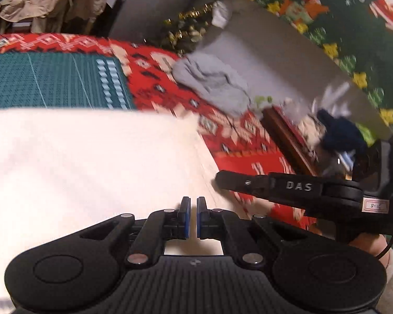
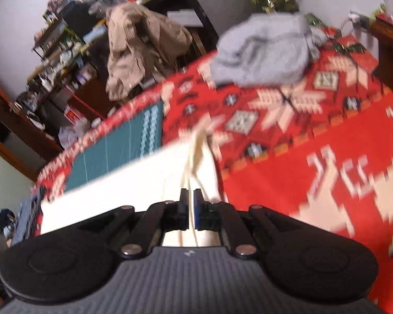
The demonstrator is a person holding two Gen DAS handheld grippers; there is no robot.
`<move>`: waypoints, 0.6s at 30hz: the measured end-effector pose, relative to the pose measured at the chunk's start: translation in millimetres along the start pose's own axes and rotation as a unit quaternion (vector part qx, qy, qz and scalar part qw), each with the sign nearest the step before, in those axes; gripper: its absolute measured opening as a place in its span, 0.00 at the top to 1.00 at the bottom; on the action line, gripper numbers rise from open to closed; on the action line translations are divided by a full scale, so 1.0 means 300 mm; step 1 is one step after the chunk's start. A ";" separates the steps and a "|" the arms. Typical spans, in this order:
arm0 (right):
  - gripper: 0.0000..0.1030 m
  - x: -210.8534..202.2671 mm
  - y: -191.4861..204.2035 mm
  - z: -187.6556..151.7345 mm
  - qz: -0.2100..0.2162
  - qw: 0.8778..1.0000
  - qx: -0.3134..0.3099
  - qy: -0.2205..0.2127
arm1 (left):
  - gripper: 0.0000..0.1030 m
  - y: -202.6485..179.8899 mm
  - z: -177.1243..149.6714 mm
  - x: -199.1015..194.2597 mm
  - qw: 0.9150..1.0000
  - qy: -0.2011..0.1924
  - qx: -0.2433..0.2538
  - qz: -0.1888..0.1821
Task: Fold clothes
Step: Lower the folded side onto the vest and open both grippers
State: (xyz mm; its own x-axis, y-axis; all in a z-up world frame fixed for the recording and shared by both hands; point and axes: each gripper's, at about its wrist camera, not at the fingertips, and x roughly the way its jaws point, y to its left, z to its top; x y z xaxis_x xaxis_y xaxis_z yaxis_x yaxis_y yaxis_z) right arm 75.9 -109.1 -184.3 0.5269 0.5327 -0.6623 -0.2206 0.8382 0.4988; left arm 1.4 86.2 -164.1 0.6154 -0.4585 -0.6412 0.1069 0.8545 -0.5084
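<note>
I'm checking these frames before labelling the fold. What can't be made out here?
- White garment, left wrist view: overexposed and cut off by the left edge and the left tool; its type is unclear.
- Its right edge, right wrist view: blurred, and the right tool covers the part at the pads, so any pinch is hidden.
- Grey garment: crumpled and blurred.
- Clutter by the wooden frame, left wrist view: smeared.

Red patterned cloth, teal mat, cluttered room

A red patterned cloth (image 2: 314, 141) covers the surface, a teal gridded cutting mat (image 1: 52, 81) lying flat on it. Behind, a beige jacket (image 2: 141, 49) hangs near cluttered shelves (image 2: 63, 60) — gold-trimmed greenery (image 1: 188, 28) beyond, and a green Christmas-print fabric (image 1: 340, 13) at right.
</note>
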 end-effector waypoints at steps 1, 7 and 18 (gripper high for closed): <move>0.97 -0.009 -0.007 -0.016 -0.004 1.000 0.000 0.001 | 0.98 -0.010 -0.014 0.004 1.000 0.005 0.004 -0.001; 0.94 -0.098 -0.022 -0.084 -0.007 1.000 -0.001 0.002 | 0.97 -0.041 -0.080 -0.024 1.000 0.008 0.004 0.000; 0.98 -0.188 0.007 -0.213 -0.040 0.999 -0.024 0.011 | 0.97 -0.076 -0.143 -0.052 1.000 0.003 0.000 -0.003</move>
State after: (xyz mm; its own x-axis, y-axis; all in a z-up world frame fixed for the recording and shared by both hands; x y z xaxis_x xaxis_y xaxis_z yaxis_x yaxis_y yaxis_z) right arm -6.6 -129.9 -181.5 0.5269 0.4651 -0.7114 -0.2174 0.8829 0.4162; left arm -44.0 63.3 -167.1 0.6101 -0.4648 -0.6417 0.1098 0.8517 -0.5125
